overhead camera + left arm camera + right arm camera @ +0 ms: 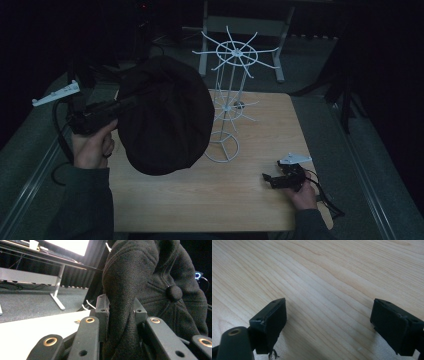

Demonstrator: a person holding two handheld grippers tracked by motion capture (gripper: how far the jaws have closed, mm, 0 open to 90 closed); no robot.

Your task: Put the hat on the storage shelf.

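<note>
My left gripper (120,315) had its jaws clamped on a fold of the black hat (150,282), which hung in the air above the counter's (260,200) left half, just beside the white wire rack (231,95); I judged the pick-up done and the hanging left, since no arm of the rack carried the hat yet; my right gripper (328,322) rested low over bare wood near the counter's right front, jaws spread wide and holding nothing; I took it as idle.
</note>
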